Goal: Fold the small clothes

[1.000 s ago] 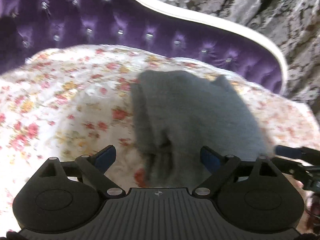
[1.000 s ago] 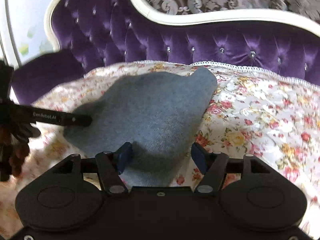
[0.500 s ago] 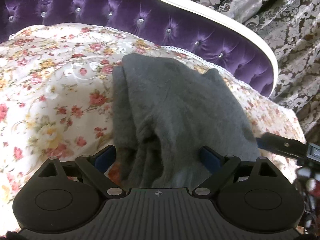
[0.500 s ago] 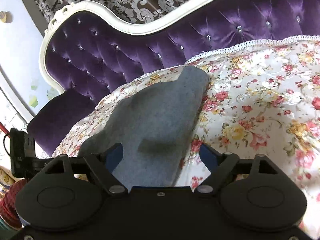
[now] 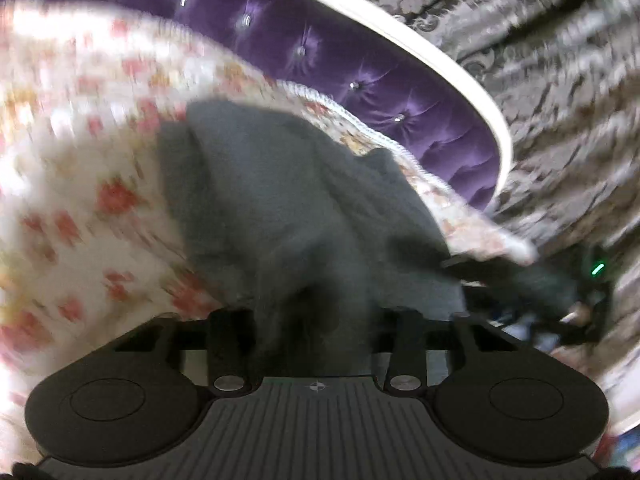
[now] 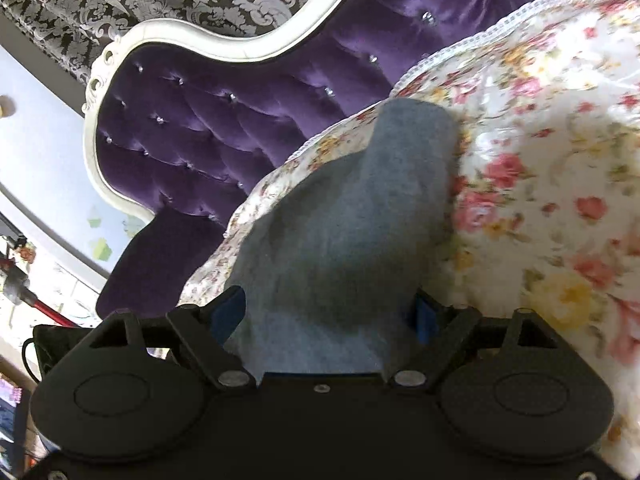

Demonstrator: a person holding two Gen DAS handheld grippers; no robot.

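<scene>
Both tools dipped, rolled | left tool [image 5: 316, 316] closing on grey garment [image 5: 280, 208] | right tool [image 6: 326, 312] closing, straddles it

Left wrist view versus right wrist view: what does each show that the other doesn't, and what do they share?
Only the left wrist view shows the right gripper at the grey garment's edge, and bunched cloth between the closing left gripper. Only the right wrist view shows the pale wall and the closing right gripper around the cloth. Both show the garment, floral bedspread and purple headboard.
</scene>
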